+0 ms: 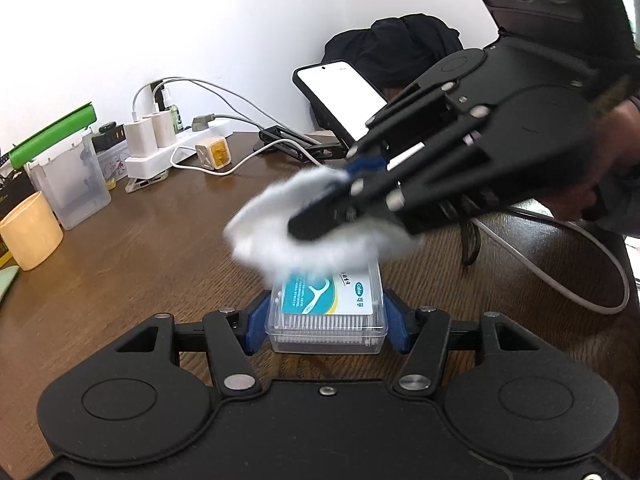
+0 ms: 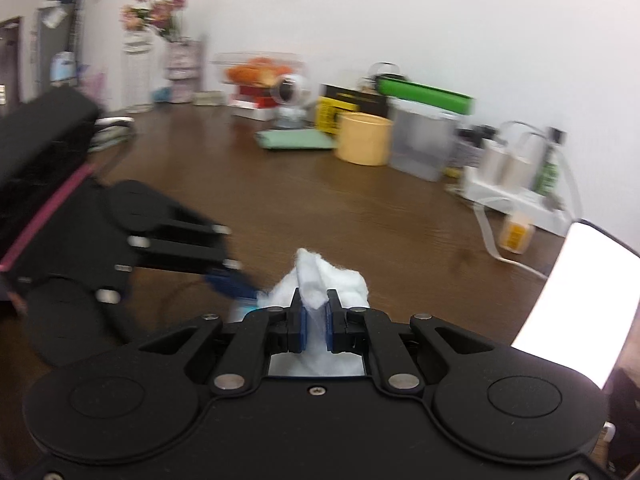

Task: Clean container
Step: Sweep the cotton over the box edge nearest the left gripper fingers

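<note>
We see the brown wooden worktop point(image 1: 140, 248) first, with clutter along the white wall. Our left tongs point(image 1: 326, 320) are clamped on a small clear plastic container point(image 1: 328, 320), their blue pads pressing its two short sides; the container sits low over the worktop, close to the camera, with a teal and white label on its lid. Our right tongs point(image 2: 315, 320) are closed on a white cloth point(image 2: 340, 280), which bunches up between the blue pads. In the left wrist view the cloth is blurred and lies on the far end of the container's lid, covering that part of the label. A phone point(image 1: 344, 96) with a bright white screen leans on a stand behind. Further back stand a white power strip point(image 1: 160, 156) with chargers plugged in, a clear bin with a green lid point(image 1: 68, 184) and a pale yellow cup point(image 1: 28, 232). The right wrist view is smeared.
</note>
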